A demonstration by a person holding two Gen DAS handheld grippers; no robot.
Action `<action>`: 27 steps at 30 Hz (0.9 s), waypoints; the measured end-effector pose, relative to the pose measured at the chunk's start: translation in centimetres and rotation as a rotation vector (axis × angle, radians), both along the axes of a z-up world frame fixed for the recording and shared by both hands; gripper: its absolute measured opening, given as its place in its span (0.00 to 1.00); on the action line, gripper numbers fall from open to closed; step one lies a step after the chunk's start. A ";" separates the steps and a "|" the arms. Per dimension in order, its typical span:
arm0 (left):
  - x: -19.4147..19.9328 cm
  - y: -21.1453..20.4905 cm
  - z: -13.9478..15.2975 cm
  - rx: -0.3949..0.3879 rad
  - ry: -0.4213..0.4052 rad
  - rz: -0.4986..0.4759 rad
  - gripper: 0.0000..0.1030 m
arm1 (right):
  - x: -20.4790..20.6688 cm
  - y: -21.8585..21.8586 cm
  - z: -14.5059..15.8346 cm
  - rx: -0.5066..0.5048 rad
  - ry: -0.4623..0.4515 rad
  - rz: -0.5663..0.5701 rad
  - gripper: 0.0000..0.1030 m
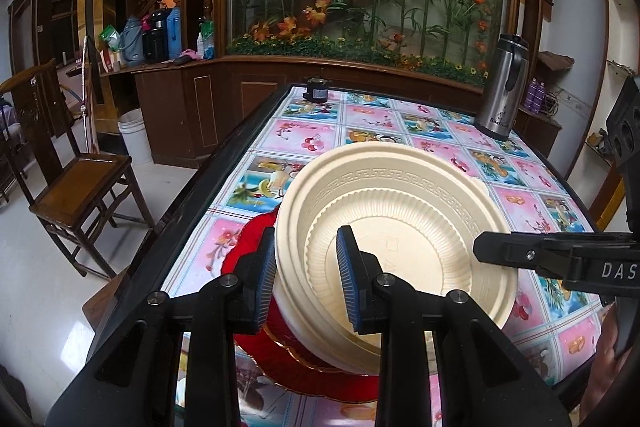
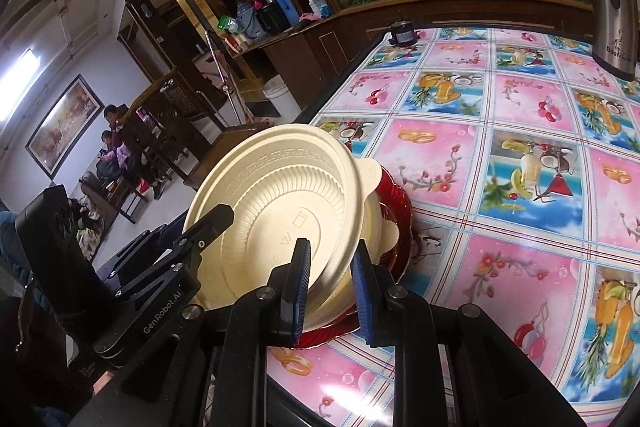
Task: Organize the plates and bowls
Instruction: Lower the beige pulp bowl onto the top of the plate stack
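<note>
A stack of cream plastic bowls [image 1: 400, 219] is held tilted over a red plate with a gold rim [image 1: 248, 239] on the tablecloth. My left gripper [image 1: 306, 279] is shut on the stack's left rim, one pad outside the wall and one inside. A finger [image 1: 504, 251] of my right gripper reaches over the opposite rim. In the right wrist view my right gripper [image 2: 330, 287] is shut on the near rim of the cream bowls [image 2: 280, 195], with the red plate [image 2: 396, 203] underneath. The left gripper's fingers [image 2: 208, 223] clamp the far rim there.
A steel thermos jug [image 1: 502, 87] stands at the table's far right, and a small black object [image 1: 316, 91] at the far edge. A wooden chair [image 1: 76, 187] and a white bucket [image 1: 134, 135] are left of the table. People sit in the background [image 2: 116, 147].
</note>
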State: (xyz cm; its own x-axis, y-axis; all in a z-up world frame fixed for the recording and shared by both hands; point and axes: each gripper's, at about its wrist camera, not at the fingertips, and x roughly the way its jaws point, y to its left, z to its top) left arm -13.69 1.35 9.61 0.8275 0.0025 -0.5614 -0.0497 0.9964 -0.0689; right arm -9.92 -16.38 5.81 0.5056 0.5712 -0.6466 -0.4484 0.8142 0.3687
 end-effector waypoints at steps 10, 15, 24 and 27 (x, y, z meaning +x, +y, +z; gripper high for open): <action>0.2 0.3 -0.5 0.010 0.009 0.009 0.25 | 0.5 0.5 -1.3 -0.006 0.032 0.010 0.22; 0.2 0.3 -0.7 0.021 0.007 0.018 0.25 | 0.5 0.7 -1.4 -0.013 0.026 0.011 0.22; 0.2 0.4 -0.9 0.025 0.014 0.019 0.25 | 0.6 0.9 -1.6 -0.021 0.019 0.006 0.22; 0.2 0.4 -0.9 0.026 0.015 0.020 0.25 | 0.6 0.9 -1.7 -0.026 0.014 0.004 0.22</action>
State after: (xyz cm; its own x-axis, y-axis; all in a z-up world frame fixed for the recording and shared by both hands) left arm -13.46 1.74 8.72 0.8187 0.0333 -0.5732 -0.0700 0.9967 -0.0422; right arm -9.31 -15.48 4.15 0.4943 0.5565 -0.6678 -0.4468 0.8216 0.3539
